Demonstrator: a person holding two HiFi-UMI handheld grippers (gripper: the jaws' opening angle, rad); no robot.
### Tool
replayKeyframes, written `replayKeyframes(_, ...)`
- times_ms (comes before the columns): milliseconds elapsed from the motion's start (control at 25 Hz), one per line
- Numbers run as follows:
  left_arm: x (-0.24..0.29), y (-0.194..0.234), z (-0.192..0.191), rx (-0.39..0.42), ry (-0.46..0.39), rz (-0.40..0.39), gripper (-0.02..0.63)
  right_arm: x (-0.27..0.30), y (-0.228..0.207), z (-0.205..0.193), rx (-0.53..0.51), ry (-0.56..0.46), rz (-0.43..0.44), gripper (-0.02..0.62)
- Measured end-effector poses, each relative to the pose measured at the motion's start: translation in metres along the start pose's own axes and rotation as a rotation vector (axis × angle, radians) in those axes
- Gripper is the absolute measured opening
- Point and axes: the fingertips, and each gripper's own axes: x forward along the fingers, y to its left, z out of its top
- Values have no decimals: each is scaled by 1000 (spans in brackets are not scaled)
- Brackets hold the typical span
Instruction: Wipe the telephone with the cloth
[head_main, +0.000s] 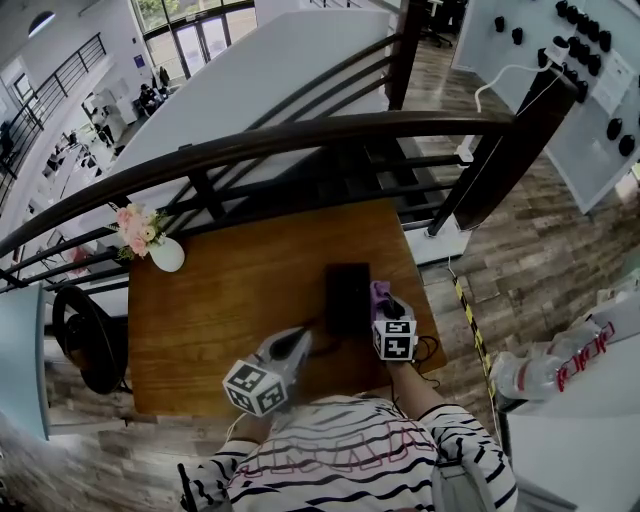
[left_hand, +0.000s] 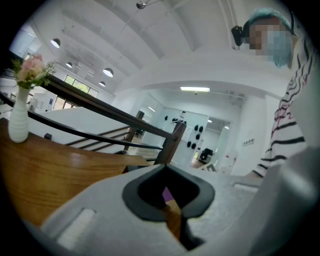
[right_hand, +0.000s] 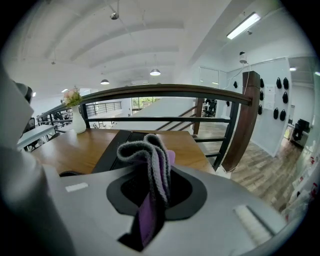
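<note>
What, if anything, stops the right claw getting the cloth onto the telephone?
Probably nothing, so yes: the right claw, shut on the cloth, is just beside the telephone, at its right edge, with no object between them.

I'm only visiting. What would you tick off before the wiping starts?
1. Cloth clamped in right gripper: ok.
2. Telephone lying flat on table: ok.
3. Cloth touching telephone: cannot tell; it sits at the phone's right edge.
4. Left gripper shut, holding nothing: ok.
5. Vase well away from telephone: ok.
</note>
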Motion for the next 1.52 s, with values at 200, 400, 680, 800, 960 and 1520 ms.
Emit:
replayKeyframes(200,-3,1,0,0,6,-7,-1,-6,12,2,12,-17,19,53)
replayKeyframes(400,-14,3,-1,3,8,-1,-1,-14,35,11,17,-62,54,52)
replayKeyframes(680,-37,9,-1,8,9,20,-1,-21,91,13,2,-77,148,52)
replayKeyframes(800,-46,10,-2,12,11,31,-1,-21,116,7,-21,-70,187,53)
replayKeyframes(960,-59,13,-2,11,15,49,0,-18,143,0,-38,-59,223,52)
replayKeyframes(1520,-69,18,-4,12,27,70,0,1,153,-30,-76,11,228,54)
